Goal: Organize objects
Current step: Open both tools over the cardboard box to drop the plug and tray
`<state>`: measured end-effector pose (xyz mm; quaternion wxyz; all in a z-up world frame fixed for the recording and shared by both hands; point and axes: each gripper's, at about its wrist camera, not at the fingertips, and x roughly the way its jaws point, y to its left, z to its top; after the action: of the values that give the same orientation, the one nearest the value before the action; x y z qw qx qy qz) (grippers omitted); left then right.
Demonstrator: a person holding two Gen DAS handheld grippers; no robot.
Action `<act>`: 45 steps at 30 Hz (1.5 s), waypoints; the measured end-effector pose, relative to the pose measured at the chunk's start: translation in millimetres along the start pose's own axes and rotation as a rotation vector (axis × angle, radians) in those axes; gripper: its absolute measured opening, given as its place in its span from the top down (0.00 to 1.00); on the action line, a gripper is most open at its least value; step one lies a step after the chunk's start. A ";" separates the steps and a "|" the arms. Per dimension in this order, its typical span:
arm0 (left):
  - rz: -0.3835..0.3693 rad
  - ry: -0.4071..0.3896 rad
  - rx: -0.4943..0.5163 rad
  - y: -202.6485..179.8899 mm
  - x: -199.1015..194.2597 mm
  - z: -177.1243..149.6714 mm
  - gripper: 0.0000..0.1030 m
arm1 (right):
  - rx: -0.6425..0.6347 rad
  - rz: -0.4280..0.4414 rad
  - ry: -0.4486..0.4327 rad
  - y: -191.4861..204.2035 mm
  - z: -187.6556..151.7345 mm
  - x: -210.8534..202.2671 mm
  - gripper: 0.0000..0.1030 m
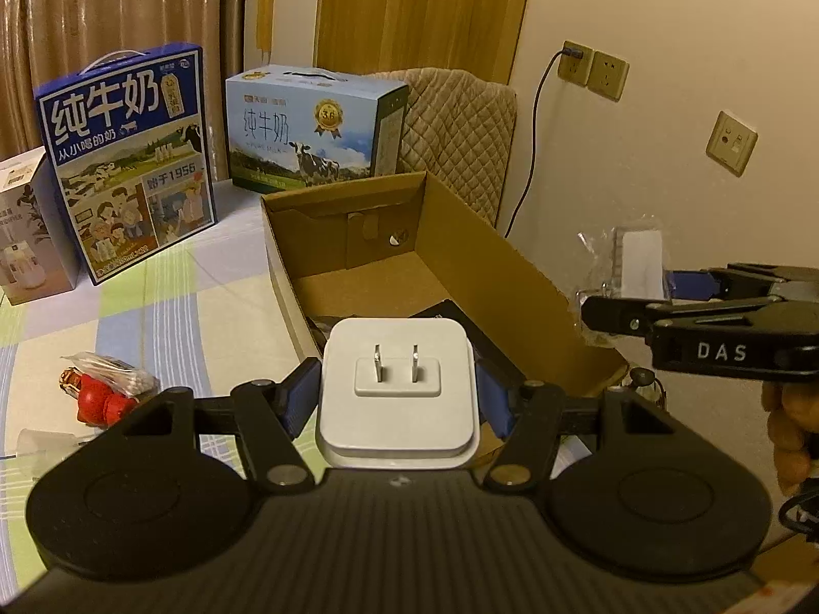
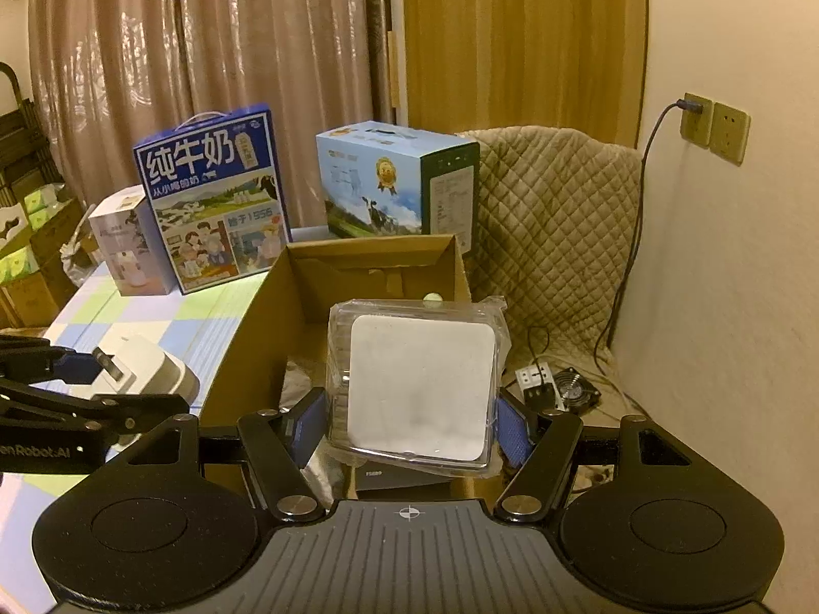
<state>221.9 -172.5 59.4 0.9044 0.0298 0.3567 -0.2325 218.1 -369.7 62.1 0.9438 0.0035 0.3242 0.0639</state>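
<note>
My left gripper point(image 1: 396, 399) is shut on a white plug adapter point(image 1: 396, 384), its two metal prongs facing the camera, held just before the near end of an open cardboard box point(image 1: 476, 250). My right gripper point(image 2: 409, 424) is shut on a white square item in a clear plastic bag point(image 2: 417, 384), held above the same cardboard box point(image 2: 245, 337). In the left wrist view the right gripper point(image 1: 665, 289) comes in from the right with the bagged item point(image 1: 634, 256) over the box's right wall. In the right wrist view the left gripper point(image 2: 77, 373) and its adapter point(image 2: 148, 363) sit at the left.
Two milk cartons point(image 1: 128, 153) point(image 1: 312, 128) and a small white box point(image 1: 25, 225) stand at the table's back. A red item with cotton swabs point(image 1: 102, 389) lies on the checked cloth. A quilted chair point(image 2: 558, 220), wall sockets point(image 2: 714, 123), cable and small fan point(image 2: 576, 384) are right of the box.
</note>
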 end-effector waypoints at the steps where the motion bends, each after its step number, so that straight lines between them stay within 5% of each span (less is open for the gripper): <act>1: 0.000 0.002 0.000 -0.9 1.2 0.2 0.42 | 0.000 -0.001 0.000 -0.9 0.4 0.2 0.37; 28: -0.019 0.041 0.029 -20.9 47.0 16.2 0.42 | 0.016 0.002 0.018 -18.8 7.3 23.7 0.37; 31: -0.002 0.029 0.033 -20.9 53.3 16.3 0.29 | 0.020 0.001 0.023 -22.4 6.5 24.7 0.37; 45: 0.041 0.006 0.008 2.7 31.5 9.8 0.28 | 0.011 0.029 0.033 -15.9 3.3 21.6 0.37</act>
<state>249.4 -184.8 45.6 0.9076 0.0414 0.3580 -0.2155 238.9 -382.8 50.6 0.9373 0.0124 0.3400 0.0758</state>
